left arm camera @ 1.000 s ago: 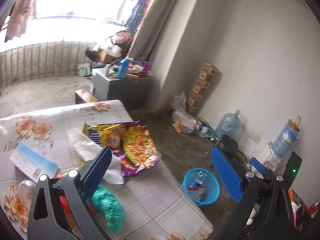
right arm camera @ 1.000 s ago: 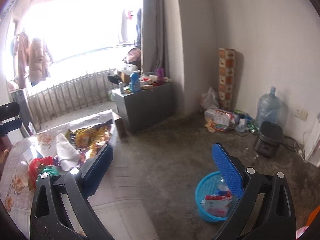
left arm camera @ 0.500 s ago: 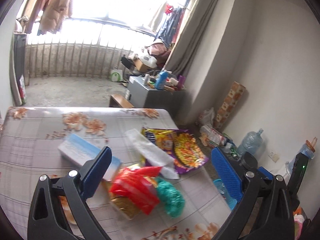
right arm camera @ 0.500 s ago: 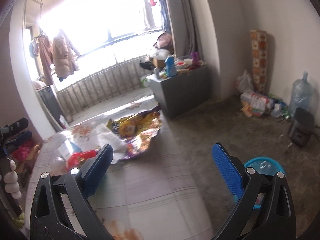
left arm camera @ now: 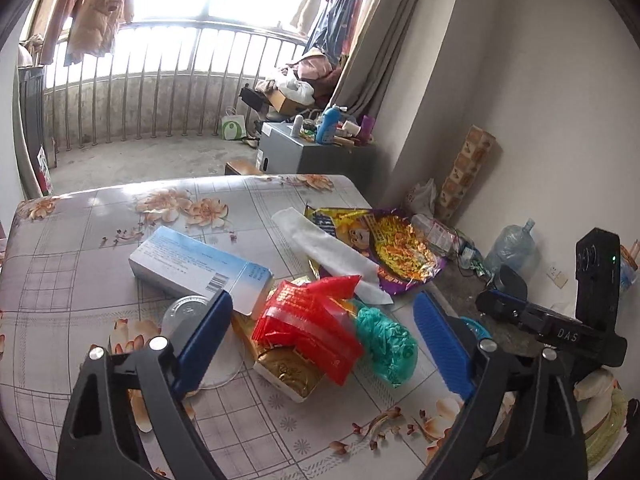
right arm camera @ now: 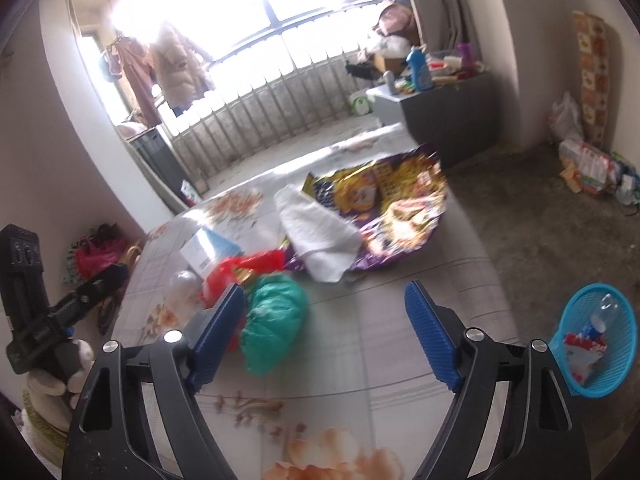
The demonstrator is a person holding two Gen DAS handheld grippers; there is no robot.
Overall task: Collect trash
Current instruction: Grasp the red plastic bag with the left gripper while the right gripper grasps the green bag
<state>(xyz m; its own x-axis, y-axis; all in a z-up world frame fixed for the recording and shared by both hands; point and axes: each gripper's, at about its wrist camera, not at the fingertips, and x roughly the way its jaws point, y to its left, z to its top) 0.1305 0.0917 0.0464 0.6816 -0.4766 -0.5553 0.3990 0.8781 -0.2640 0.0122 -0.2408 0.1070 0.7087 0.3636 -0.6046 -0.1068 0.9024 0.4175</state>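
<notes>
Lying in a loose heap on the bench (left arm camera: 80,248), the trash consists of a crumpled red wrapper (left arm camera: 310,320) with a glossy crinkled surface, draped over a gold foil packet (left arm camera: 286,370). A bunched teal plastic bag (left arm camera: 386,340) touches the red wrapper's right edge. A flat rectangular white-and-blue carton (left arm camera: 196,262) lies just behind, with one end flap open. A clear round plastic lid (left arm camera: 188,314) lies beside the carton, partly hidden behind the left tool's finger. A folded white cloth (left arm camera: 332,252) overlaps a flattened purple-and-yellow foil snack bag (left arm camera: 400,246) that reaches the bench's far right edge. The bench cover is a smooth, pale sheet printed with grid lines and orange flowers.

On the concrete floor to the right stands a round blue mesh basket (right arm camera: 596,340), cut off by the right tool's finger; a clear bottle and red-and-white packaging are inside it. The right wrist view is blurred, so print on the items is unreadable.

Left tool (left arm camera: 320,344): jaws wide apart and just been closing, flanking the red wrapper, no pad contact visible. Right tool (right arm camera: 324,334): jaws wide apart and just been closing, nothing gripped; the teal bag lies beside its left pad.
</notes>
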